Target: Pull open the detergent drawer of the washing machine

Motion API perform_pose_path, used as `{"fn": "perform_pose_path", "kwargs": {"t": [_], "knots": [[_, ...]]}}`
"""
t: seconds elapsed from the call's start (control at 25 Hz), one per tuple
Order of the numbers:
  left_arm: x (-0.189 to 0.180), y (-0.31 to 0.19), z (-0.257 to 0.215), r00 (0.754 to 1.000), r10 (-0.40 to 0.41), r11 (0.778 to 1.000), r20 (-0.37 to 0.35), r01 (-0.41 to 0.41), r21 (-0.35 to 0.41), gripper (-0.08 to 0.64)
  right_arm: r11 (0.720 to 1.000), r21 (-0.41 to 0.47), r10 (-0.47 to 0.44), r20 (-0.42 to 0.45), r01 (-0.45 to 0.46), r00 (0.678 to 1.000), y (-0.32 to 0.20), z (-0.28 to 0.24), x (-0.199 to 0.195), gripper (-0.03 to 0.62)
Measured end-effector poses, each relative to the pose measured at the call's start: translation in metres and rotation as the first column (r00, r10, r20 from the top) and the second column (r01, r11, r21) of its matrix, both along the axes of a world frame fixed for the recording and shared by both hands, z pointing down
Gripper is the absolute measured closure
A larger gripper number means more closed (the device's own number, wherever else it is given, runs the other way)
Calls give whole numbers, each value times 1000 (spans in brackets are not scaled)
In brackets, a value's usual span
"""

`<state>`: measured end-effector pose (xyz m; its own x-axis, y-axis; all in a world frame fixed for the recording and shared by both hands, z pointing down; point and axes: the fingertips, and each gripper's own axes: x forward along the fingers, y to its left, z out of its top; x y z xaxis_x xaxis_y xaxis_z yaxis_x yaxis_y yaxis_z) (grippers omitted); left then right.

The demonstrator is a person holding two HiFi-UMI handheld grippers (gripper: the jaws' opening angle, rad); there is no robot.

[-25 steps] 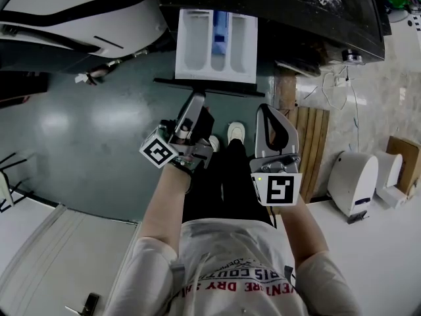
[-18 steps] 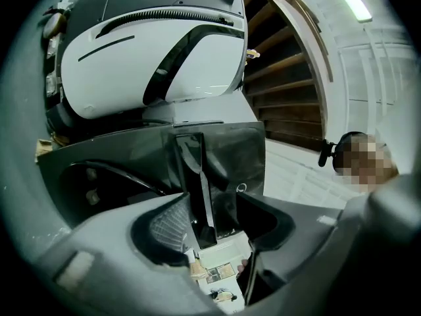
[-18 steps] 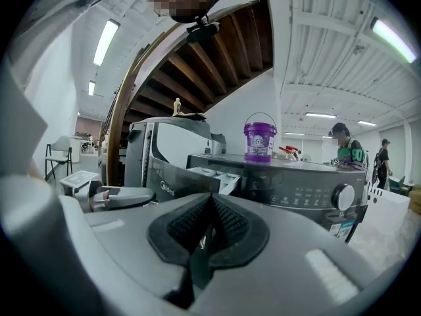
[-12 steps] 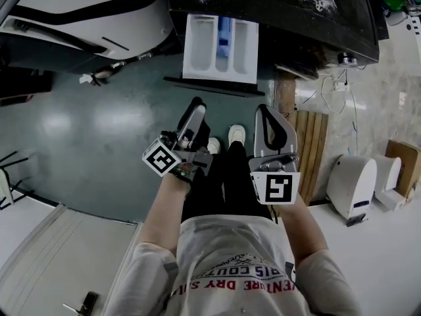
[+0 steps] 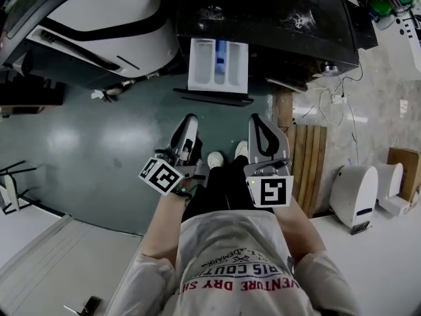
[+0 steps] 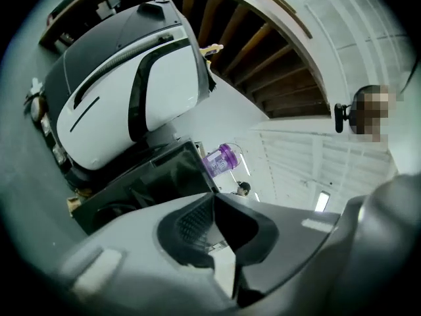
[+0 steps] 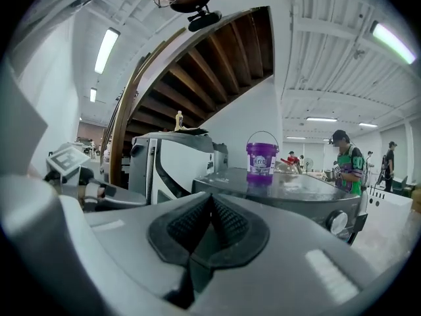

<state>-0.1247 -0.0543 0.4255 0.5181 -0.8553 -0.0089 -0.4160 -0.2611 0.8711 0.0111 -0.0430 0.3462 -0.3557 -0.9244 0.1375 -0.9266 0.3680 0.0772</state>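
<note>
The white detergent drawer (image 5: 218,64), with a blue insert, stands pulled out from the dark washing machine (image 5: 276,18). My left gripper (image 5: 187,125) hangs in front of the drawer's dark front panel (image 5: 214,98), apart from it. Its jaws are closing, tips together with nothing between them (image 6: 214,199). My right gripper (image 5: 260,127) is beside it, shut and empty (image 7: 210,199). Both point level toward the machine's top (image 7: 296,189), where a purple bucket (image 7: 262,157) stands.
A white and black machine (image 5: 99,18) stands left of the washer. A wooden slatted board (image 5: 309,150), cables (image 5: 342,91) and a white appliance (image 5: 355,186) lie at the right. My shoes (image 5: 215,158) are on the green floor below the grippers. People stand far right (image 7: 345,166).
Both grippers have risen and drawn back from the drawer. The left one, close to the drawer's front before, has rolled and narrowed its jaws. The drawer stays out.
</note>
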Motion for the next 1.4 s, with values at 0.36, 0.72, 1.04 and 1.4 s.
{"fn": "perform_pose_path", "kwargs": {"t": [0.36, 0.72, 1.04, 1.4], "knots": [[3, 3, -89, 967, 33, 987, 252, -71, 142, 559, 999, 33, -29, -10, 29, 1000, 1, -53, 9, 592], [10, 13, -154, 819, 23, 949, 574, -198, 244, 560, 991, 89, -104, -10, 105, 995, 12, -106, 9, 592], [16, 28, -196, 652, -69, 884, 755, -311, 350, 558, 987, 102, -122, 0, 122, 993, 19, -124, 9, 592], [10, 34, -213, 595, -119, 870, 795, -324, 372, 560, 985, 81, -153, -36, 155, 988, 25, -117, 14, 592]]}}
